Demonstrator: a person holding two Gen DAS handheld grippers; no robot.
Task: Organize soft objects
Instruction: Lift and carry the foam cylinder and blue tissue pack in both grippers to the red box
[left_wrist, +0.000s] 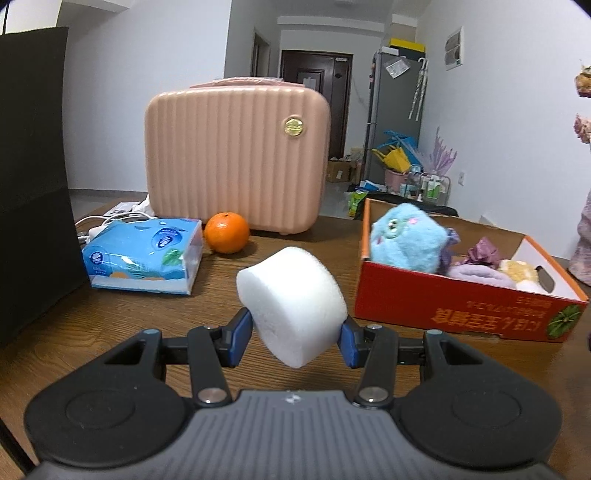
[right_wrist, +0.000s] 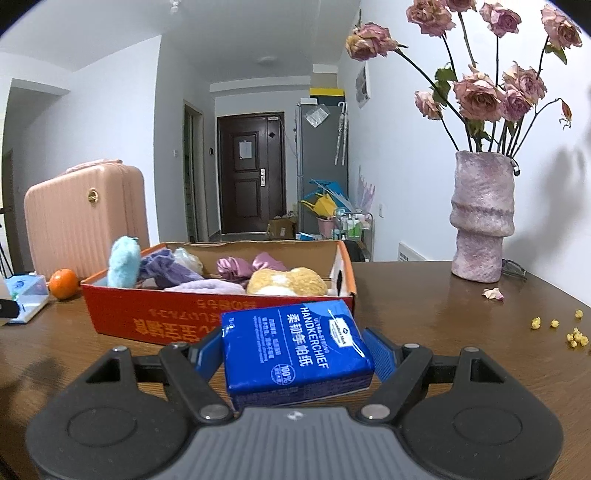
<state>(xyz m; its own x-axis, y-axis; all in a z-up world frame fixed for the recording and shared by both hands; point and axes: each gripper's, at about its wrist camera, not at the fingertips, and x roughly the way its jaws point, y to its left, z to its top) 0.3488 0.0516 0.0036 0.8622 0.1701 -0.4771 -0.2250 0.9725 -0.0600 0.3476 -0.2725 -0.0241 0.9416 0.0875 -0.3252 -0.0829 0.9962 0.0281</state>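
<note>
My left gripper (left_wrist: 295, 338) is shut on a white foam sponge (left_wrist: 291, 301), held tilted above the wooden table (left_wrist: 110, 325). To its right lies the red cardboard box (left_wrist: 454, 306), holding a blue plush toy (left_wrist: 406, 236), purple cloth and a yellow plush. In the right wrist view my right gripper (right_wrist: 295, 350) is shut on a blue handkerchief tissue pack (right_wrist: 295, 350), just in front of the same red box (right_wrist: 155, 314). That box shows the blue plush (right_wrist: 123, 262), purple cloths (right_wrist: 166, 269) and a yellow plush (right_wrist: 286, 280).
A pink ribbed case (left_wrist: 236, 155) stands at the back, with an orange (left_wrist: 226, 232) and a blue tissue box (left_wrist: 144, 254) before it. A black bag (left_wrist: 33, 177) fills the left. A pink vase of roses (right_wrist: 480, 218) stands right, with petals and yellow crumbs (right_wrist: 574, 336) nearby.
</note>
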